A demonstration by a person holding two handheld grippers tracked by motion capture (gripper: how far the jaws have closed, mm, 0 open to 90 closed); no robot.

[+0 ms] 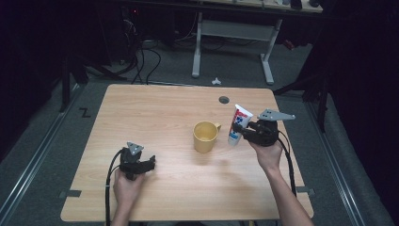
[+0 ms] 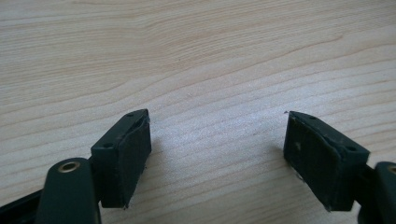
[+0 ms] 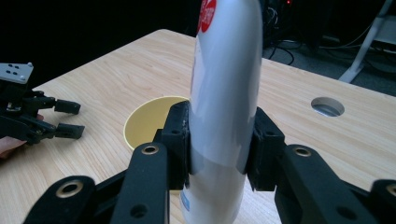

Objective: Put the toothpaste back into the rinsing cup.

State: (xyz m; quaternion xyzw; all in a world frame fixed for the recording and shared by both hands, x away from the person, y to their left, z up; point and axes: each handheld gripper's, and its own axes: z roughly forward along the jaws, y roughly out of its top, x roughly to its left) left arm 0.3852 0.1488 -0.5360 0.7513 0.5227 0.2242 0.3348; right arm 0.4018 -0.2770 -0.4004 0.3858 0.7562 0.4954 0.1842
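- Left gripper: nearest the person, low over the pale wooden table; its jaws stand spread with only bare wood between the black pads.
- Right gripper: held at the table's right side; its jaws pinch the white plastic tube with red and blue print around its lower body, the tube upright.
- Yellow handled mug: stands on the table just left of the tube, apart from it.
- Round cable hole: farther back in the tabletop.

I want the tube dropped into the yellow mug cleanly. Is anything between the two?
Nothing visible: bare table separates the tube, held upright in the right gripper, from the open yellow mug beside it.
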